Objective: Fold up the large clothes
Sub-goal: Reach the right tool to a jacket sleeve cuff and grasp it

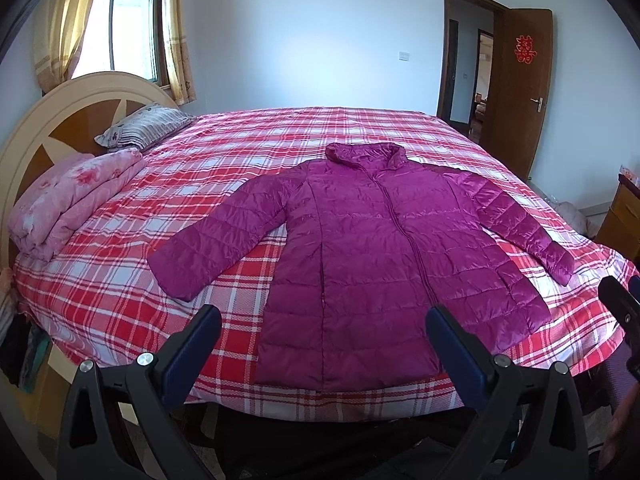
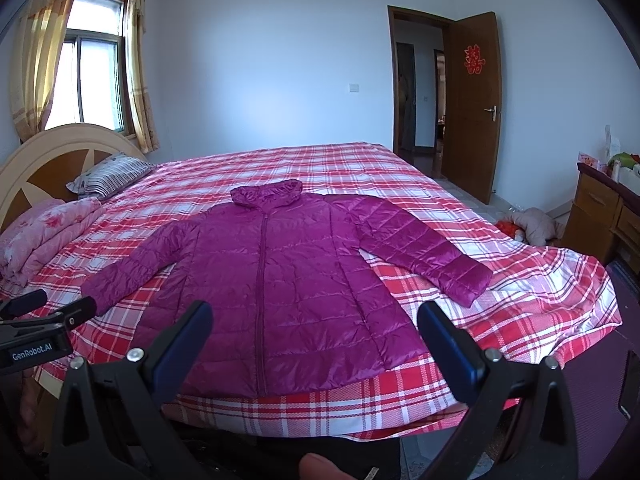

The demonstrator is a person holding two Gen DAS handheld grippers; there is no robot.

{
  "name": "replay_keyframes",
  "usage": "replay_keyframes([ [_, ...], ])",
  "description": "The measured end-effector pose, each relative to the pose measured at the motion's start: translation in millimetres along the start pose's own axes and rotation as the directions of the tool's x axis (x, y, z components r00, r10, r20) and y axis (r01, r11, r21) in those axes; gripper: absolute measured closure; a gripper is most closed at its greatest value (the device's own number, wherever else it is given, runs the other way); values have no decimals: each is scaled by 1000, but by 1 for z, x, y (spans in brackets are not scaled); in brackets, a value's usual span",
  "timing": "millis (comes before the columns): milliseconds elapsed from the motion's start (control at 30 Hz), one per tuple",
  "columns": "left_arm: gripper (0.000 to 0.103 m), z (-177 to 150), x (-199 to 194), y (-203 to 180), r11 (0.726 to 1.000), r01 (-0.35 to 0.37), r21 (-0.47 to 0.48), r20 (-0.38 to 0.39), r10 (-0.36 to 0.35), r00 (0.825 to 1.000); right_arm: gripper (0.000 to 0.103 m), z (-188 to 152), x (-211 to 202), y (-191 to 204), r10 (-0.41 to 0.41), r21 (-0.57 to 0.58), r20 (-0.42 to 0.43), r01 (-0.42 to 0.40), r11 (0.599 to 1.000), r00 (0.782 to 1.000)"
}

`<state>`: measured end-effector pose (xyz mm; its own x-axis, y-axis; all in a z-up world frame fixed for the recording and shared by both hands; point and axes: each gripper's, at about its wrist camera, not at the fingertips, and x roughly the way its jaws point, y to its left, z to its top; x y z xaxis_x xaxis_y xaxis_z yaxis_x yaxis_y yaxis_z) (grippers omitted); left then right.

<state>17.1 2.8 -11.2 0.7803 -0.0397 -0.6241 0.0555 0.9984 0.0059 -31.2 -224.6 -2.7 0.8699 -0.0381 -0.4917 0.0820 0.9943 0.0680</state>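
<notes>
A magenta quilted jacket [image 1: 372, 248] [image 2: 280, 280] lies flat and zipped on the red plaid bed [image 1: 240, 168] [image 2: 500, 300], both sleeves spread outward and its collar toward the far side. My left gripper [image 1: 322, 318] hovers open over the near edge of the bed, just before the jacket's hem, holding nothing. My right gripper [image 2: 316, 318] hangs open in the same way above the hem. The left gripper also shows at the left edge of the right wrist view, and the right gripper's fingers [image 1: 618, 298] show at the right edge of the left wrist view.
A folded pink floral quilt [image 1: 72, 204] and a striped pillow [image 1: 146, 130] lie by the headboard [image 1: 48, 128] at the left. A wooden cabinet [image 2: 604, 216] and a stuffed toy [image 2: 534, 224] stand right of the bed. An open door [image 2: 472, 104] is behind.
</notes>
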Motion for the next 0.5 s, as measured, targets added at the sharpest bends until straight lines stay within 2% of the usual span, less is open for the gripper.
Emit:
replay_keyframes([
  [67, 1, 3, 8, 0, 1000, 3, 29, 20, -4, 1000, 0, -1, 5, -7, 13, 34, 5, -13, 999, 1000],
  [100, 1, 6, 17, 2, 999, -18, 46, 36, 16, 999, 0, -2, 11, -12, 17, 54, -8, -16, 998, 1000],
  [167, 1, 11, 31, 7, 998, -35, 58, 56, 32, 998, 0, -6, 33, -26, 37, 87, -83, -30, 996, 996],
  [300, 1, 28, 78, 21, 993, -87, 81, 53, 83, 995, 0, -17, 77, -60, -39, 126, -199, 65, 990, 979],
  [500, 1, 38, 141, 30, 979, -156, 130, 62, 149, 987, 0, -23, 113, -127, -183, 210, -245, 237, 949, 952],
])
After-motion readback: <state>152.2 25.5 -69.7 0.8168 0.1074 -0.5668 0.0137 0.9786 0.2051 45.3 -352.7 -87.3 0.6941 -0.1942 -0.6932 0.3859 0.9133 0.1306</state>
